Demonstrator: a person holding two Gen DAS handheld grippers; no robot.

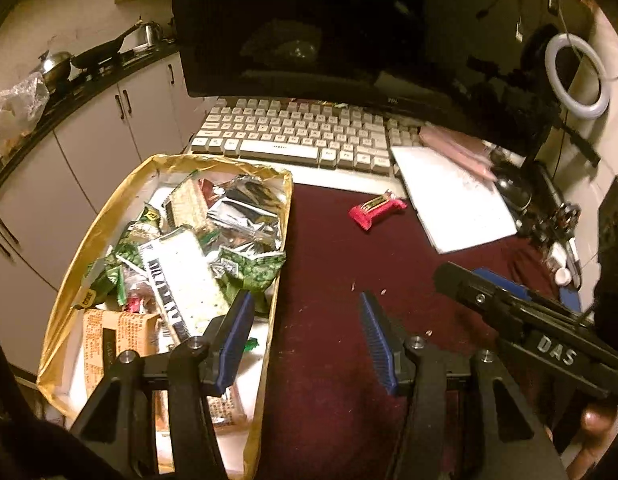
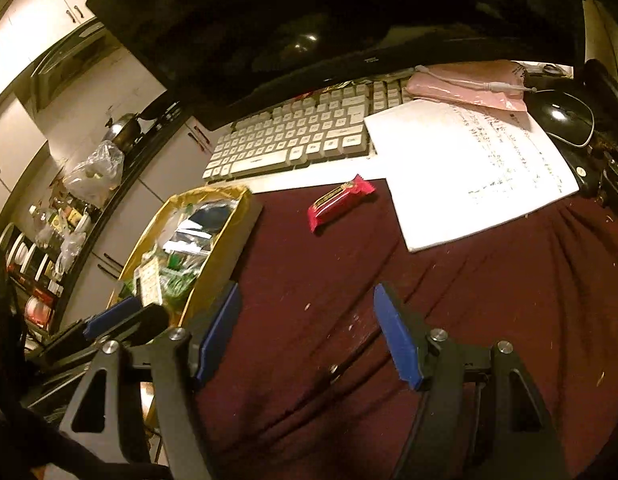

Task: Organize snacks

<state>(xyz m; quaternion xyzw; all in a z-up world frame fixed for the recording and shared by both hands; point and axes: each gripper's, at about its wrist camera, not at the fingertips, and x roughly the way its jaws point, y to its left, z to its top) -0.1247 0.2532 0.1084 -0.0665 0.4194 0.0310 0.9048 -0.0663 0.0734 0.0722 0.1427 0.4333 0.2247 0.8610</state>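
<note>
Both tools spread wide, empty: left tool (image 1: pixel 307 338) straddling gold box (image 1: pixel 65 292) wall, right tool (image 2: pixel 307 334) above maroon cloth (image 2: pixel 489 280). Red snack bar (image 2: pixel 339 200) alone on cloth, between snack-filled box and white paper (image 2: pixel 469 168), near keyboard (image 2: pixel 301 136).

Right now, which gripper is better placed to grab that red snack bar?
Probably the right gripper: open, empty, with bare cloth up to the bar. The left gripper straddles the box edge.
</note>
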